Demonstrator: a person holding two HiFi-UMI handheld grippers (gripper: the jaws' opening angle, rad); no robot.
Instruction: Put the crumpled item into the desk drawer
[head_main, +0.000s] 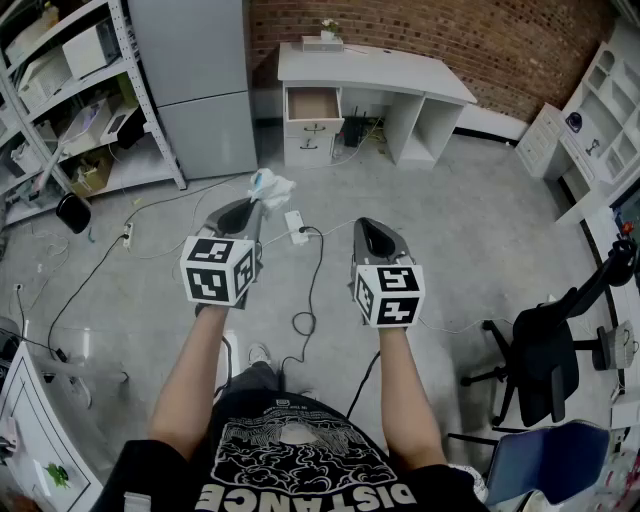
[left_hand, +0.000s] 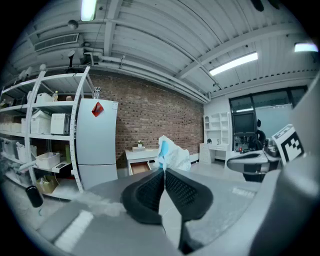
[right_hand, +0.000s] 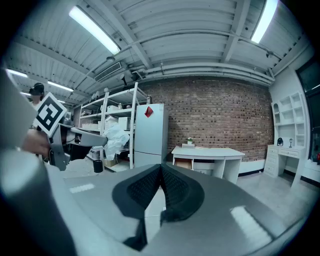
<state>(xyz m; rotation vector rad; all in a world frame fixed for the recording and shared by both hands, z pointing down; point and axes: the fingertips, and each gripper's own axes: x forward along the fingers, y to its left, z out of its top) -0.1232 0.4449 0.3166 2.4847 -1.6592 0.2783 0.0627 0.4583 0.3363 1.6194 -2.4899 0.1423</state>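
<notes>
Left claw (head_main: 258, 205) and right claw (head_main: 366, 226) hang side by side over grey floor (head_main: 460, 210), open ahead up to the white tabletop (head_main: 400, 80). Its drawer (head_main: 312, 103) stands open, well apart. Left jaws pinch the crumpled item (head_main: 272, 187), bunched just past their tips; right jaws meet on nothing.

In the left gripper view the lower part of the crumpled item (left_hand: 172, 154) is hidden behind the pinched tips of the left claw (left_hand: 163, 171), so how much of it lies between the jaws cannot be told. In the head view the open drawer (head_main: 311, 103) is too small to show its inside. The small object (head_main: 323, 38) on the tabletop (head_main: 400, 75) cannot be made out. The picture's bottom edge cuts off the blue chair (head_main: 540, 465).
</notes>
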